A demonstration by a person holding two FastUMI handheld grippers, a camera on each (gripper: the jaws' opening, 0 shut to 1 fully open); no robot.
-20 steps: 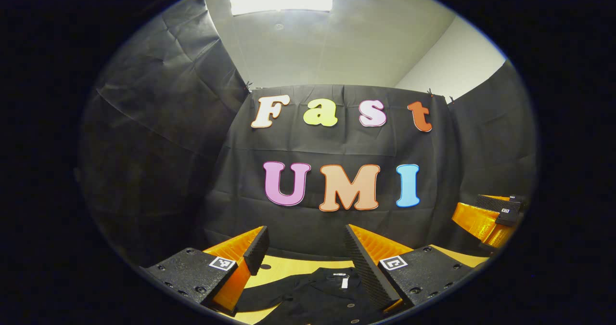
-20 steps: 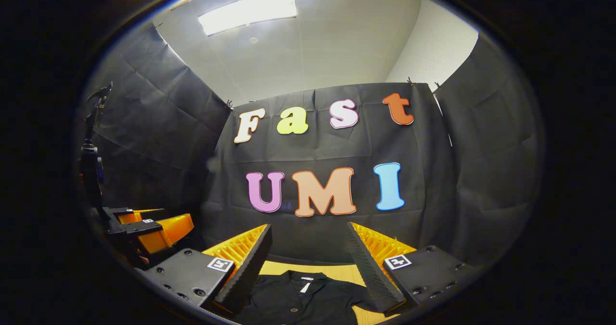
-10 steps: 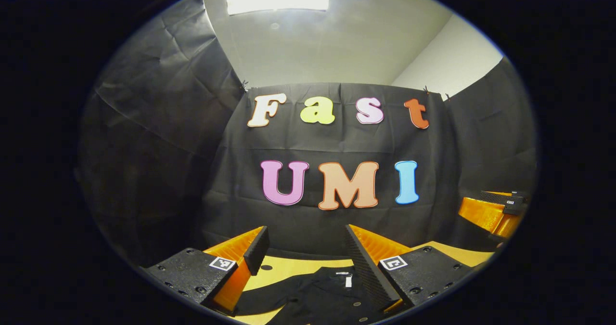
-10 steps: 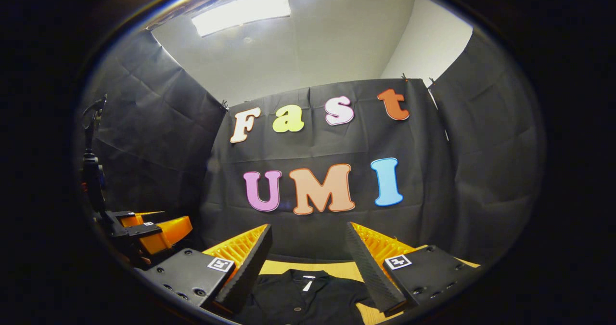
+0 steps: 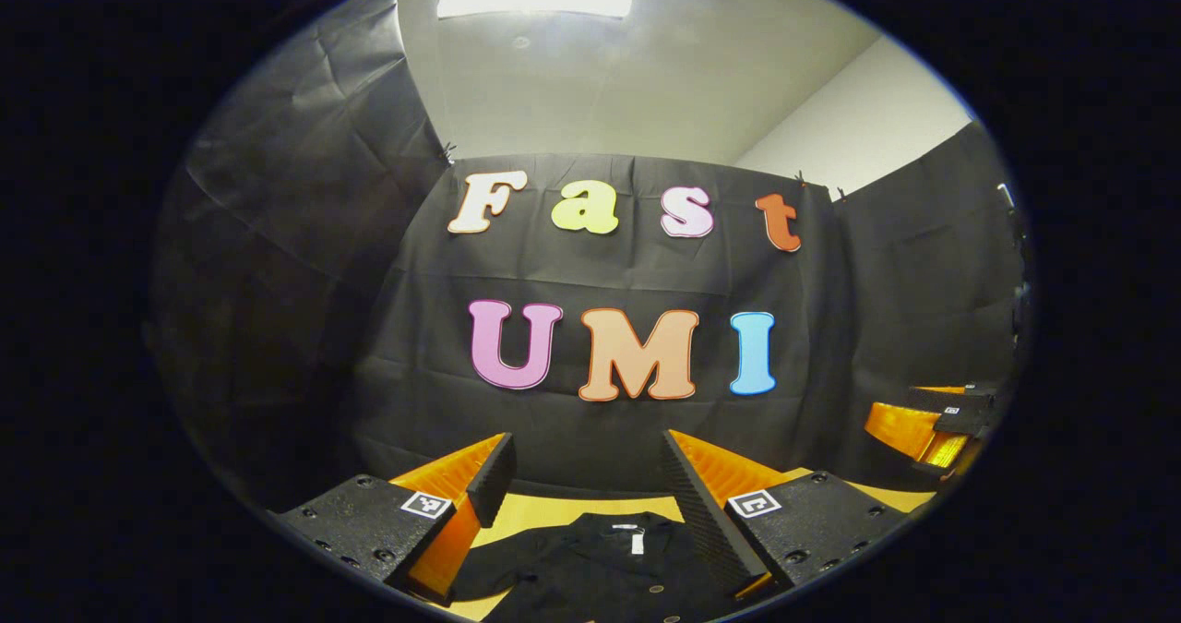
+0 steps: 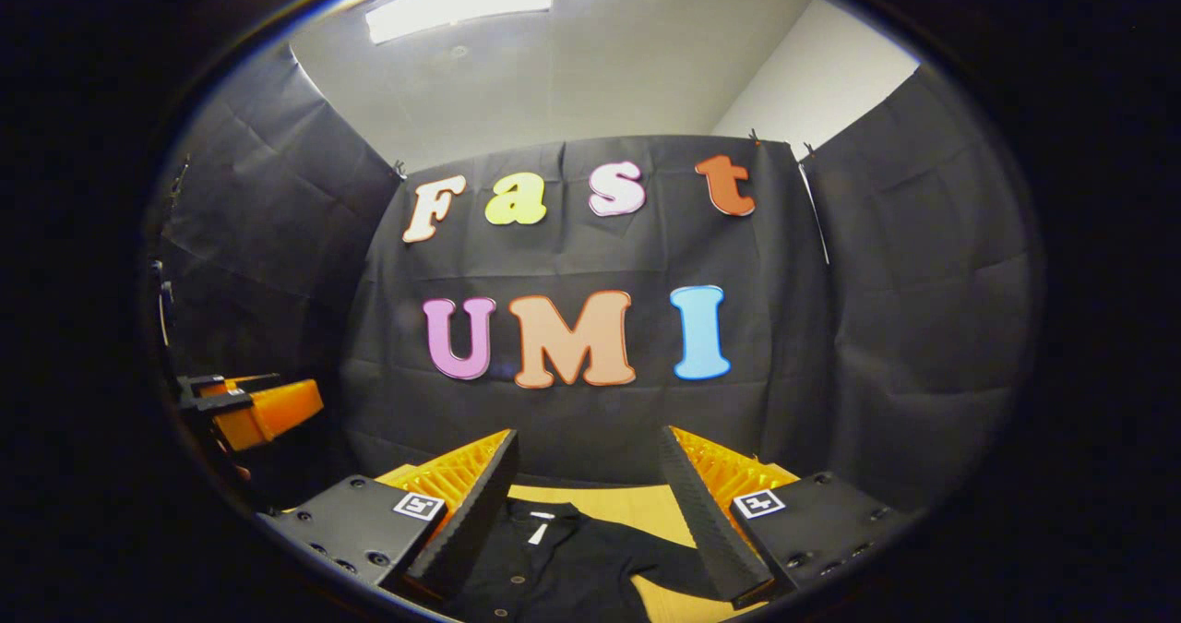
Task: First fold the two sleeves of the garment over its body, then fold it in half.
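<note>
Left gripper view: the left gripper [image 5: 586, 503] hangs above the wooden table [image 5: 544, 512] with its jaws spread wide and nothing between them. A black button-up shirt [image 5: 600, 568] lies flat below, collar toward the table's far edge, one sleeve [image 5: 494, 572] stretched out to the side. There's a bare strip of wood between the collar and the far edge, right under the black cloth wall [image 5: 609, 272]. The other gripper [image 5: 932, 420] floats at the right rim, well apart.

Right gripper view: the right gripper [image 6: 586, 503] is also wide open and holding nothing, over the same shirt [image 6: 544, 568]. Here the opposite sleeve [image 6: 664, 563] shows, with bare table [image 6: 637, 503] beyond it. The left gripper [image 6: 249, 406] sits far left; can't tell its jaws from here.
</note>
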